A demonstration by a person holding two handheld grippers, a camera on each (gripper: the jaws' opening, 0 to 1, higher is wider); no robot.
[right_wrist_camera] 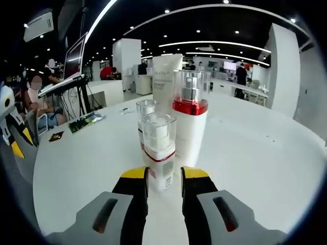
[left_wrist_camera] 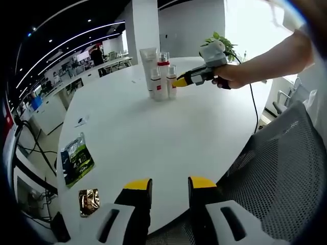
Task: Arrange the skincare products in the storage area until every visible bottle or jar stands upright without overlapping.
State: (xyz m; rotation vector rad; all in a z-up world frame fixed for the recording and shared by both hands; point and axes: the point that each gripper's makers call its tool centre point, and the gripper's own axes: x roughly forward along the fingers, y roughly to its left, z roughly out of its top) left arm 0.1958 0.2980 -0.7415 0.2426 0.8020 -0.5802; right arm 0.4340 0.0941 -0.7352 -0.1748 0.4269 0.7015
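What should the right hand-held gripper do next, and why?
Probably ease straight back. The right hand-held gripper is open around the small bottle, which stands upright beside the tall red-banded bottle, so nothing looks left to right here.

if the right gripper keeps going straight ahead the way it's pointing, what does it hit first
Most likely the small bottle: it stands upright between the tips of the right gripper, whose fingers look open. The tall red-banded bottle stands just beyond it, to the right.

Print shows on the white tube (right_wrist_camera: pixel 167 76) and on the small bottle's label (right_wrist_camera: pixel 164 173), but it is too blurred to read.
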